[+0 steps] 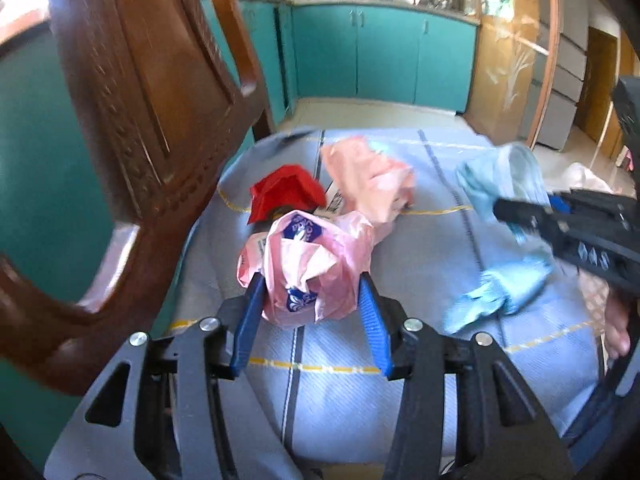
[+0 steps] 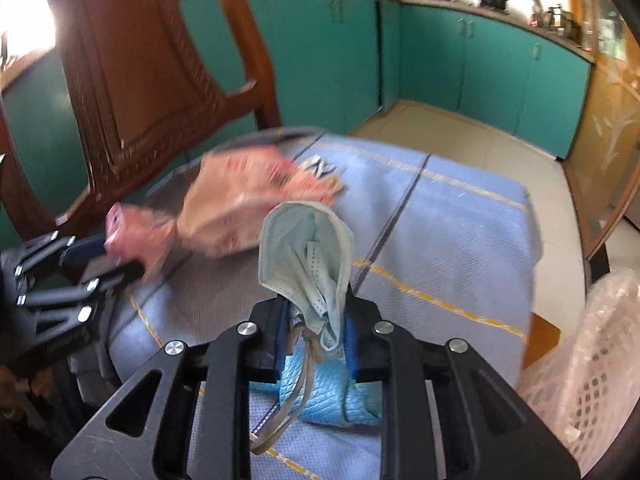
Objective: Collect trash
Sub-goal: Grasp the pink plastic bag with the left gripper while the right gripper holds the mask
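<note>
My left gripper [image 1: 311,294] is shut on a crumpled pink plastic wrapper [image 1: 308,268] with blue logos, held just above the blue cloth-covered table [image 1: 400,280]. My right gripper [image 2: 314,322] is shut on a light blue face mask [image 2: 308,256] and holds it upright above the table; its ear loops hang down. The mask also shows in the left wrist view [image 1: 508,184]. A crumpled blue glove [image 1: 496,292] lies under the right gripper. A red wrapper [image 1: 286,194] and a pale pink bag [image 1: 368,180] lie on the table beyond.
A carved wooden chair back [image 1: 132,120] stands close at the table's left. A pale pink lattice basket [image 2: 592,360] sits off the table's right edge. Teal cabinets [image 1: 380,52] line the far wall.
</note>
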A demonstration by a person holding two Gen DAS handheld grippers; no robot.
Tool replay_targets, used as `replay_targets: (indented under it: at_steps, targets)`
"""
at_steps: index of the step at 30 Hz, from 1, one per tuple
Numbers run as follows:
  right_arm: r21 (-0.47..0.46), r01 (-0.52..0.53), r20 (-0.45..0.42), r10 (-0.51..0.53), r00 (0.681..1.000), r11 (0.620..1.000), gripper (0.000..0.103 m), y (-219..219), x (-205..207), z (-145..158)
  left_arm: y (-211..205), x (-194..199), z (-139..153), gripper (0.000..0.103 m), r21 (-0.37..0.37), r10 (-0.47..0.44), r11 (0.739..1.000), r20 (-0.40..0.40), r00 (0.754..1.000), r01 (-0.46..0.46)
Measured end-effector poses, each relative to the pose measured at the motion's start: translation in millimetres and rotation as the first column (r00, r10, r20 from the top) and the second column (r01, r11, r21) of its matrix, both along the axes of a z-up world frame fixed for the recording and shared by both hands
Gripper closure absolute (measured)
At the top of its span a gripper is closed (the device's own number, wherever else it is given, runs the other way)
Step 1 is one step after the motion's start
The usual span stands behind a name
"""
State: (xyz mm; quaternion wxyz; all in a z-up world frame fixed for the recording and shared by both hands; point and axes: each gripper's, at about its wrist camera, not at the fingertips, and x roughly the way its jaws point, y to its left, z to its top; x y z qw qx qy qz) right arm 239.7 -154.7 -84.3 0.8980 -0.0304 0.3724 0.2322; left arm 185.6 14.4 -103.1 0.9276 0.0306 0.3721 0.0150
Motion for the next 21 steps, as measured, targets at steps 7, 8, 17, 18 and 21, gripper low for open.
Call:
replay_targets:
  at_steps: [7, 8, 17, 18, 21]
  targets:
    - [-0.019, 0.091, 0.082, -0.089, 0.993, 0.996, 0.08, -16, -16, 17, -14, -33, 33, 0.055, 0.034, -0.047, 0.999, 0.124, 0.991, 0.043]
    - [-0.037, 0.1, 0.087, -0.097, 0.992, 0.994, 0.08, -16, -18, 17, -15, -35, 35, 0.055, 0.033, -0.052, 0.998, 0.129, 0.99, 0.048]
    - [-0.07, 0.133, 0.102, -0.125, 0.987, 0.989, 0.08, -21, -26, 15, -26, -49, 41, 0.055, 0.036, -0.089, 0.996, 0.14, 0.986, 0.084]
    - [-0.068, 0.133, 0.103, -0.126, 0.987, 0.989, 0.08, -21, -26, 15, -27, -49, 42, 0.055, 0.036, -0.09, 0.996, 0.141, 0.986, 0.086]
    - [-0.072, 0.134, 0.103, -0.127, 0.987, 0.988, 0.08, -21, -28, 14, -27, -49, 43, 0.055, 0.037, -0.095, 0.995, 0.142, 0.985, 0.09]
